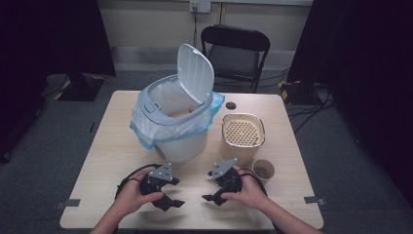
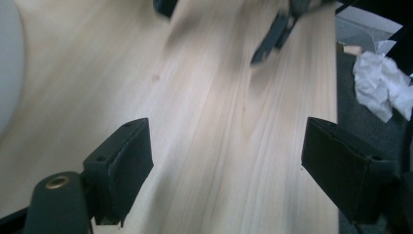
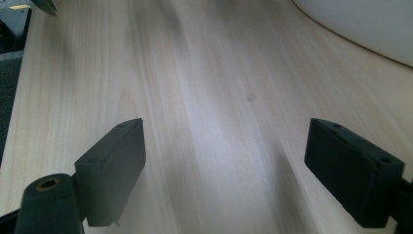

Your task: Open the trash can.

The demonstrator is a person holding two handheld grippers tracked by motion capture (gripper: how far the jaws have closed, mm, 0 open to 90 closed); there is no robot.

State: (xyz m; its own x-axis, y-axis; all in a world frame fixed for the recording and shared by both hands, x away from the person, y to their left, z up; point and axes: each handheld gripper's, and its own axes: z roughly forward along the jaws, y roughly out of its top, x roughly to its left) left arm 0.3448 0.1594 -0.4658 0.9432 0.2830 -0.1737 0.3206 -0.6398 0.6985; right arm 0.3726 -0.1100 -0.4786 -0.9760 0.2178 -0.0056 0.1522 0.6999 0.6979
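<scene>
On the pale wooden table stands a white bin with its lid raised and a white-and-blue bag folded over its rim. My left gripper is low over the table's front edge, in front of the bin. Its jaws are wide apart over bare wood, so it is open and empty. My right gripper faces it from the right. It is also open, with only table between its pads. The bin's base curves across the right gripper view's top right.
A cream container with a perforated top stands right of the bin, with a small cup of dark bits in front of it. A small black disc lies near the far edge, a black chair behind. Crumpled paper lies on the floor.
</scene>
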